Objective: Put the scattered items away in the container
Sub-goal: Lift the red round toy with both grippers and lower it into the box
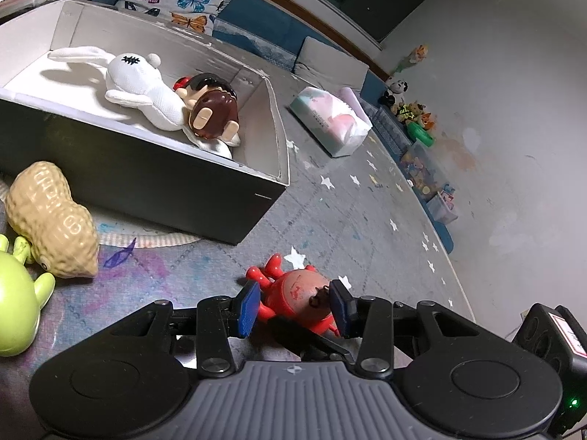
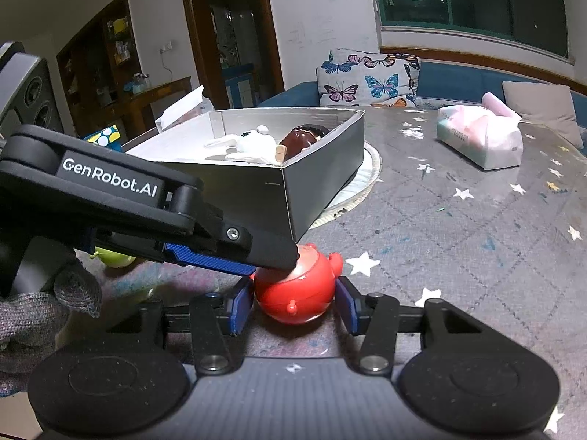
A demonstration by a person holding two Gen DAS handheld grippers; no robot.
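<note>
red toy: the red pig figure lies on the grey star-patterned mat, just in front of the near corner of the box, not yet inside it.
left gripper: your left gripper has its jaws around the figure, one blue pad at each side of the round body. they sit against it or very nearly so; from the left wrist view i judge a pinch on the toy, though it rests on the mat, not lifted.
right gripper: your right gripper faces the same toy from another side, jaws spread, with a thin gap showing between each pad and the red body. it holds nothing.
why both: the body is round and smooth, so it would likely roll away from a single pad; the right jaws seem placed as a fence while the left ones take hold.
crossing: in the right wrist view one left finger lies over the top of the toy, so the two tools are crowded. you should back the right one off before lifting, or they may knock.
container: the grey box stands open on the mat, already holding a white plush rabbit and a brown figure, with bare floor left at its far end.
still out: a peanut toy and a green toy lie on the mat to the left, beside the box.
bystander: a tissue pack sits well apart.
</note>
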